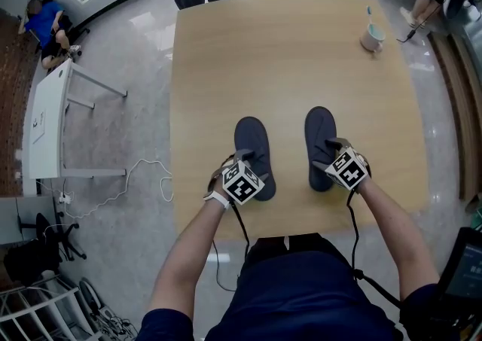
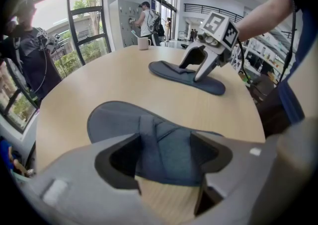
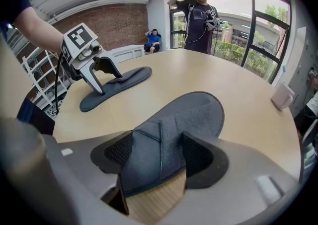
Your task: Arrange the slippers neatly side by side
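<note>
Though the head view hides it, left claw (image 2: 164, 157) clamps left slipper (image 2: 119, 119), right claw (image 3: 159, 157) right slipper (image 3: 194, 114).

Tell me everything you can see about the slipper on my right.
The right slipper is dark blue-grey and fabric-looking, with a flat sole and crossed straps on top. It lies flat on the wooden table, lengthwise away from the person and apart from the left slipper. The right gripper clamps it across the straps.

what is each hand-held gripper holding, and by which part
The left hand-held gripper clamps the left slipper across its upper band; the right hand-held gripper clamps the right slipper the same way.
</note>
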`<state>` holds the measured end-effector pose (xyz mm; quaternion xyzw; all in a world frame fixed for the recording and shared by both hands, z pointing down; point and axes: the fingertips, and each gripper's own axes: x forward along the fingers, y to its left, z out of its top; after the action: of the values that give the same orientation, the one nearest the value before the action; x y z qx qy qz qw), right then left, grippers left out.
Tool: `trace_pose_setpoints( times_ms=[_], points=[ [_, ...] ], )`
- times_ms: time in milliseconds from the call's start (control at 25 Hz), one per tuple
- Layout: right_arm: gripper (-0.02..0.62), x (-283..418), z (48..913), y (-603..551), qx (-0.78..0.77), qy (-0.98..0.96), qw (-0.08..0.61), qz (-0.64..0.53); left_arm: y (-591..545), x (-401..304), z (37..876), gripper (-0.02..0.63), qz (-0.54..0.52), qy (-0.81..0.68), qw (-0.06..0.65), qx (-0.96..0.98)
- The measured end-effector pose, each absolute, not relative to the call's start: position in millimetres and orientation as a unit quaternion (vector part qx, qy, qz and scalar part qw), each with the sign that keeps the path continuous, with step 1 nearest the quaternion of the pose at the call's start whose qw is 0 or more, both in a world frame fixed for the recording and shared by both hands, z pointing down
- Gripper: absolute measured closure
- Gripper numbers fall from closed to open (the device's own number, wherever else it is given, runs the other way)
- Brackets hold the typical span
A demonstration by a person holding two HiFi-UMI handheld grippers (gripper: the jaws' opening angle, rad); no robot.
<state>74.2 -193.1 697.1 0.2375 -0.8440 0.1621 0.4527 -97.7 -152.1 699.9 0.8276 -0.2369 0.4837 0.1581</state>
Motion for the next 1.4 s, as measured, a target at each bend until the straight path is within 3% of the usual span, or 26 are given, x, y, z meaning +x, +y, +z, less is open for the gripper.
trace_pose_setpoints(
  times_ms=[1400],
  points=[
    [0.273, 30, 696, -151, 0.217, -0.854, 0.45, 0.147, -127, -42, 704, 0.284, 0.485, -0.204, 0.144, 0.838]
  ],
)
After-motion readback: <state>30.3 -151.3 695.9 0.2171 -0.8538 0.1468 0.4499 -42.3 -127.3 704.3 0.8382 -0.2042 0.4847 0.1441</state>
